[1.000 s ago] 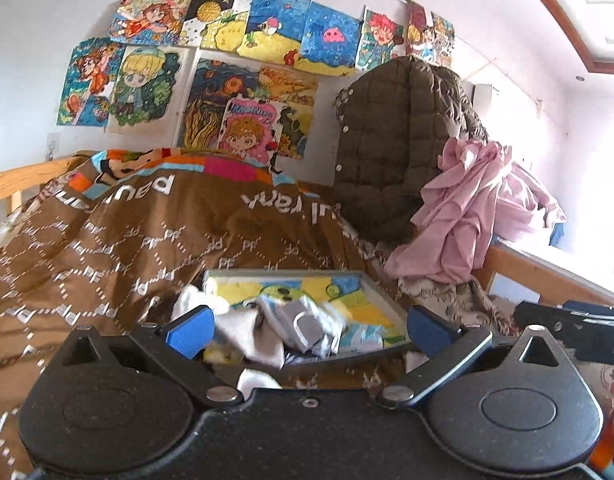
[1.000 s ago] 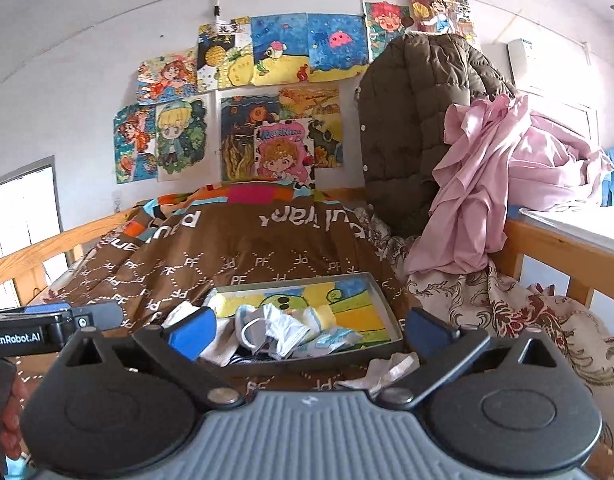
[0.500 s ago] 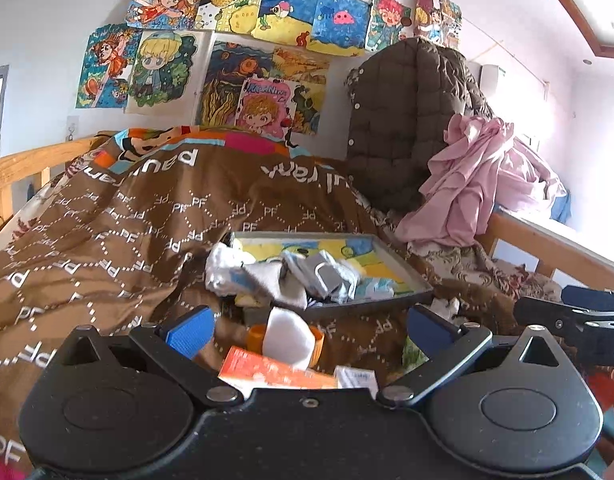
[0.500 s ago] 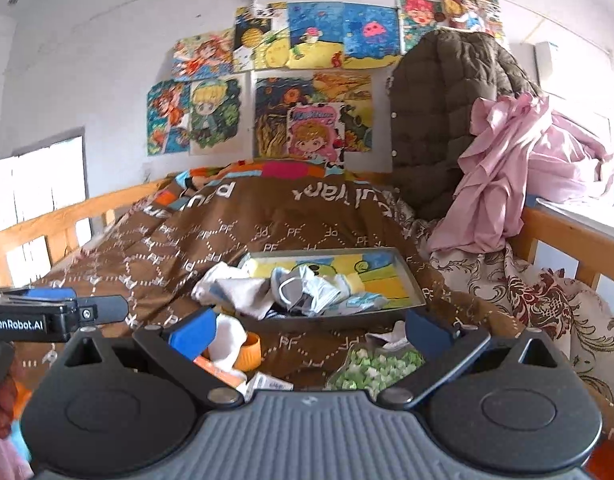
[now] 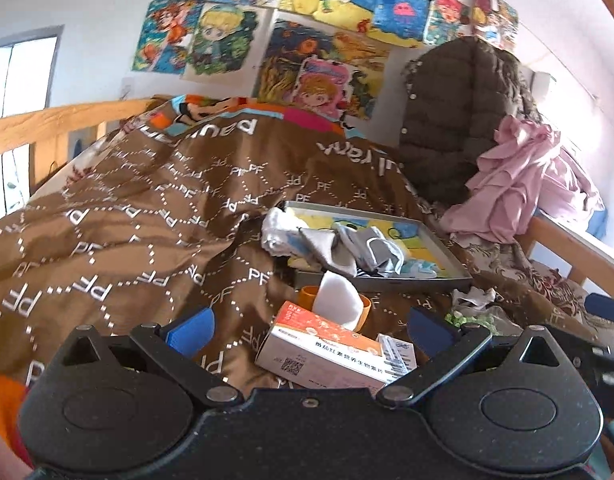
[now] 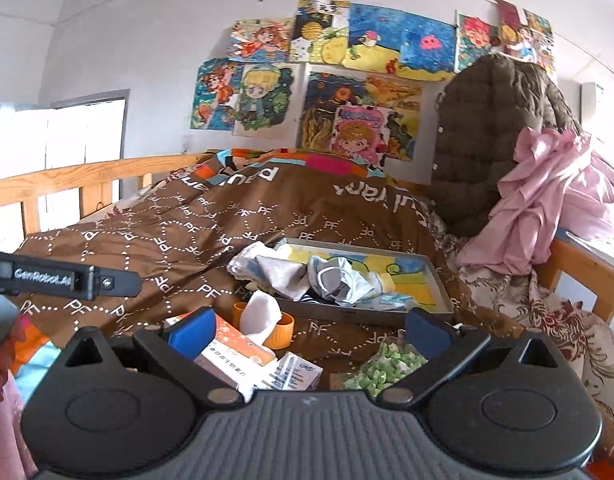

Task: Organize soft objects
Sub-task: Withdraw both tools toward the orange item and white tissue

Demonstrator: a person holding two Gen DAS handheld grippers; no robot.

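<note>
Left gripper (image 5: 311, 330): blue-tipped fingers spread wide, nothing between them, held above the bedding. Right gripper (image 6: 311, 326): same stance, fingers apart and empty; the left tool's black arm shows at the left edge of its view.

Just beyond the left fingertips lies an orange-and-white carton (image 5: 327, 354), printed side up, with a smaller white box (image 5: 397, 350) touching its right end. Behind the carton stands an orange cup (image 5: 335, 304) with white cloth (image 5: 334, 305) stuffed in it. To the right, a clear bag of green pieces (image 6: 381, 366); contents too blurred to name.

Further back, a shallow grey tray (image 5: 447, 252) with a yellow-and-blue picture base rests tilted on the brown blanket (image 5: 127, 220). Soft items: a heap of grey and white socks (image 5: 347, 246) fills the tray's near-left part, one white piece (image 5: 277, 230) hanging over the left rim. Another crumpled white scrap (image 5: 473, 296) lies on the blanket just off the tray's near-right corner.

Beyond: dark quilted jacket (image 6: 495, 140) and pink garment (image 6: 547, 204) over the wooden rail (image 6: 67, 180); drawings (image 6: 347, 80) on the wall.
</note>
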